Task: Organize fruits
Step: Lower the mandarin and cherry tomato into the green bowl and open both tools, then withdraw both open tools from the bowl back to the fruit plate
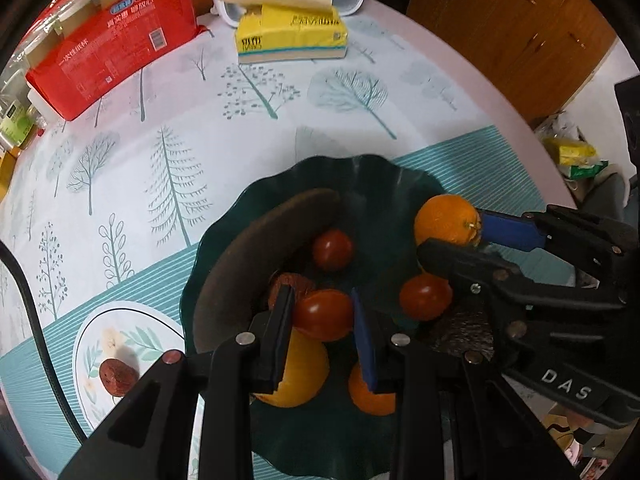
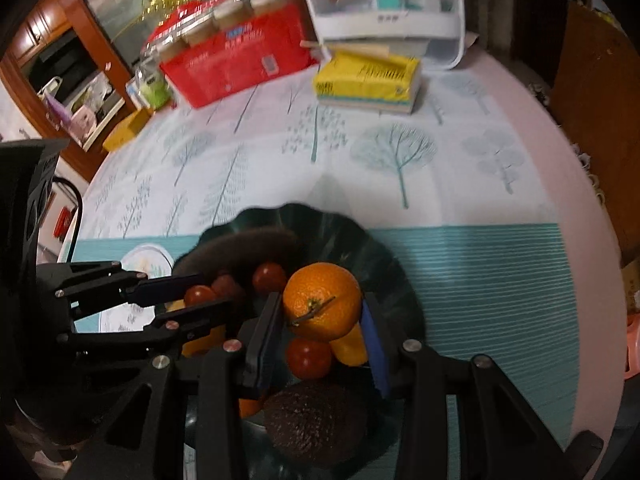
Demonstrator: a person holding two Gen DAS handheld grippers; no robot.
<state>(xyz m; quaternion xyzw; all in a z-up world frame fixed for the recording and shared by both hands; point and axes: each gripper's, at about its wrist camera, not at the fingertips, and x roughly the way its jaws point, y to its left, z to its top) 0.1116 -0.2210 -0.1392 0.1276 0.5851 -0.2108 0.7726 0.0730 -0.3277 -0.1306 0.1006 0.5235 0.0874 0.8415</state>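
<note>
Near the tabletop's [image 1: 256, 128] front edge sits a dark green scalloped bowl [image 1: 360, 176] (already crowded with fruit). Inside it lie a long brown fruit [image 1: 256, 252], an avocado [image 2: 316, 420] and loose cherry tomatoes. Above the bowl, the right claw [image 2: 320, 316] is clamped on an orange [image 2: 322, 306], and the left claw [image 1: 322, 316] is clamped on a cherry tomato [image 1: 324, 314].
</note>
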